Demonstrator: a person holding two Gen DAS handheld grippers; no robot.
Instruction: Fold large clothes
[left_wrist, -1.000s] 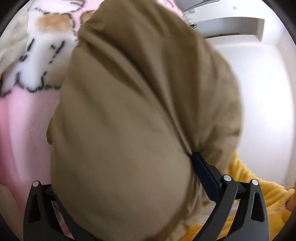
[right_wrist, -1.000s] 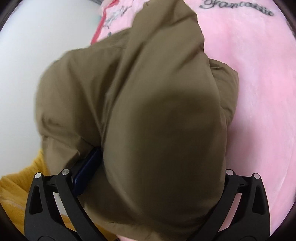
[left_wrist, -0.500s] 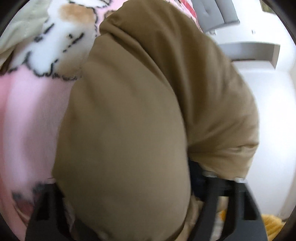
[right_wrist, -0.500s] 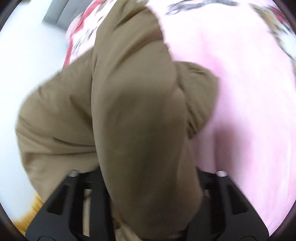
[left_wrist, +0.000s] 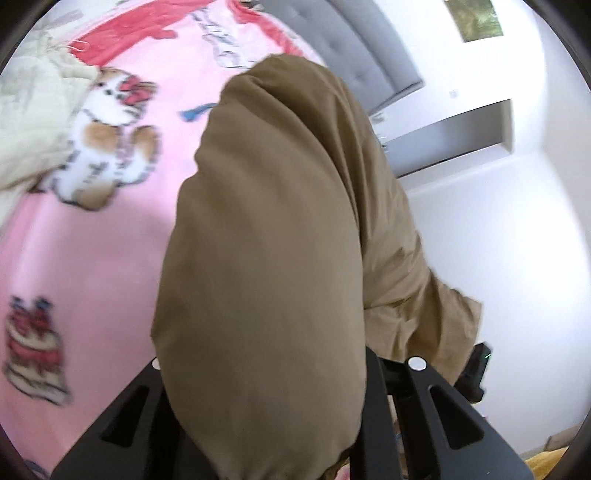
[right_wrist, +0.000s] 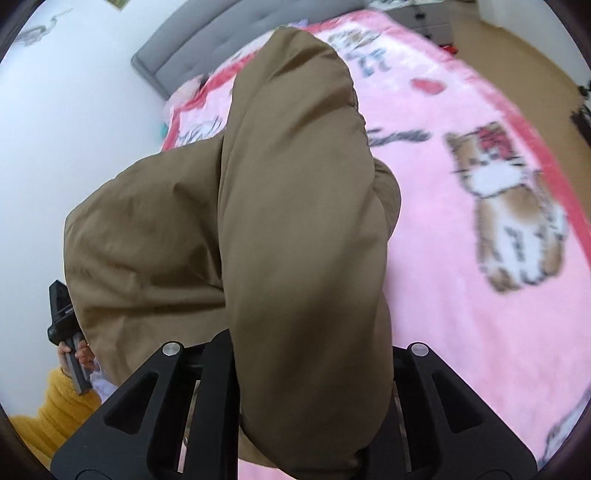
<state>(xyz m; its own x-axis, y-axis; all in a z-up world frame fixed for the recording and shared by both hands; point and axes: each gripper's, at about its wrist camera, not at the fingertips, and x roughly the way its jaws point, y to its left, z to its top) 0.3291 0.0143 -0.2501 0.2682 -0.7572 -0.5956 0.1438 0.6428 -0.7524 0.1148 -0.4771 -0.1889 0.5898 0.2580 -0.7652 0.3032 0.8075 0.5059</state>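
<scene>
1. The left gripper (left_wrist: 266, 417) pinches a thick fold of the brown garment (left_wrist: 266, 240); the cloth fills the space between its fingers.
2. The right gripper (right_wrist: 306, 406) also pinches the brown garment (right_wrist: 295, 221), which bulges out between its fingers.
3. The garment hangs from both grippers, raised above the pink blanket (right_wrist: 461, 295) with cat pictures.
4. A grey headboard (right_wrist: 207, 44) stands behind, against a white wall (left_wrist: 498, 240).
5. A cream cloth (left_wrist: 33, 122) lies on the blanket.
</scene>
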